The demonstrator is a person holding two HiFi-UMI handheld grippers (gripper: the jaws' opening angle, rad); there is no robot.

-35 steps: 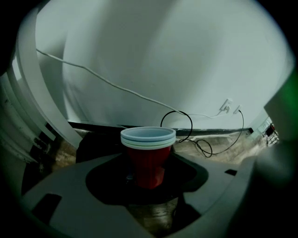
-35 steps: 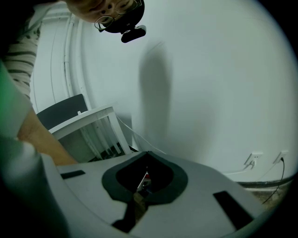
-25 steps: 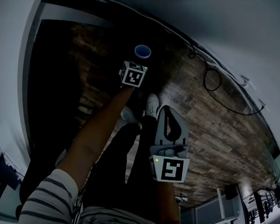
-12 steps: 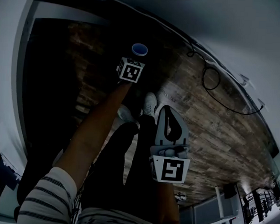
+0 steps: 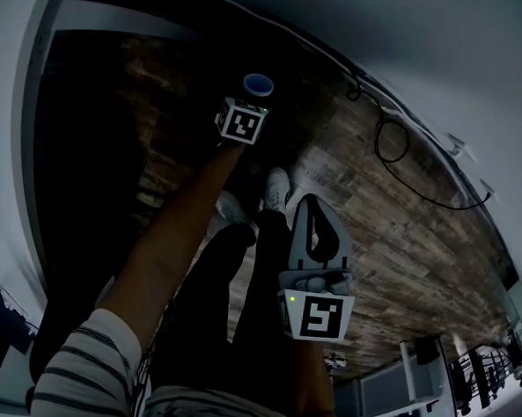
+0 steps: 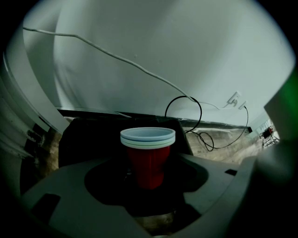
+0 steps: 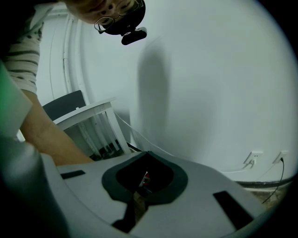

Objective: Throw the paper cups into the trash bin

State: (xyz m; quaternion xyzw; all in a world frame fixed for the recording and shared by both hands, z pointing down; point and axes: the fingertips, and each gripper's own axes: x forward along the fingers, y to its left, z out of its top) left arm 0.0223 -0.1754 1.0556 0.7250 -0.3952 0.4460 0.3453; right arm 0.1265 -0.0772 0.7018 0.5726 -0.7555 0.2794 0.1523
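A stack of red paper cups with pale rims is seen upright at the centre of the left gripper view. It stands between the widely spread jaws of the left gripper. Dark gaps are left on both sides of the stack, and no pad is seen pressing on it. In the head view the stack appears at top centre, just beyond that gripper, with the wooden floor behind it. The jaws of the right gripper are pressed together.
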